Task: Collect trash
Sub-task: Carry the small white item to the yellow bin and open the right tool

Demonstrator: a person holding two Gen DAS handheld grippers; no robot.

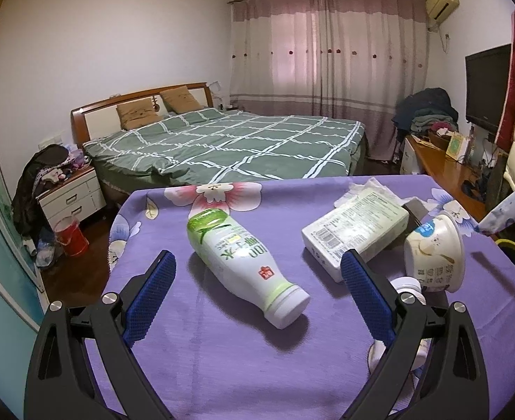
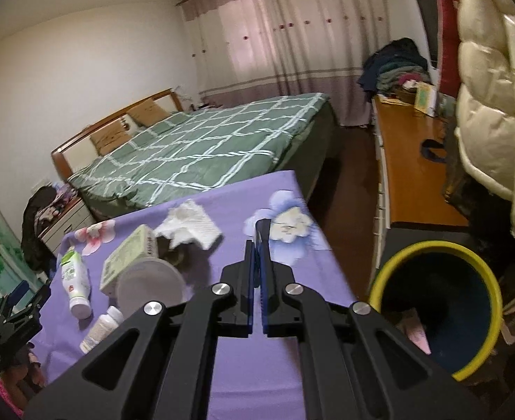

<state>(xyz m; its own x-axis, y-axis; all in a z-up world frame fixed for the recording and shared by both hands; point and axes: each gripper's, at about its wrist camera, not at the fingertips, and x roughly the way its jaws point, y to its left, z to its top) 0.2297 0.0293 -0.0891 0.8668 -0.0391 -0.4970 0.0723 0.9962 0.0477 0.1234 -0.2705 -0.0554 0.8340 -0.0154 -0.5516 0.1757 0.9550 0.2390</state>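
- Left gripper (image 1: 259, 259) hovers low over the desk (image 1: 222, 367), fingers (image 1: 163, 280) spread wide and holding nothing. They straddle the green-and-white bottle (image 1: 243, 266), which lies on its side with its cap end toward the camera. Probably lined up as the next pick.
- Right gripper (image 2: 259, 238) has its fingers pressed together. A thin white-blue wrapper (image 1: 506, 213) sticks out of them. This is clear in the left wrist view and only edge-on in its own view.
- The wrapper is flat, so the fingers look almost fully closed. It is held out past the desk's right edge, above and near the yellow-rimmed bin (image 2: 432, 245). I judge this a carry to the bin, drop not yet done.
- The bin sits on the floor just beside the desk's right edge, mouth up, so trash can be dropped in. Something pinkish is already inside.
- Trash left on the desk: the bottle, a white box (image 1: 355, 234), a tipped yoghurt cup (image 1: 436, 255), a crumpled tissue (image 1: 369, 187) and a small white bottle (image 2: 103, 325).
- The box leans on something dark beneath it, and the cup touches the box.
- Risk: the cup and bottles are on their sides and could roll if nudged.
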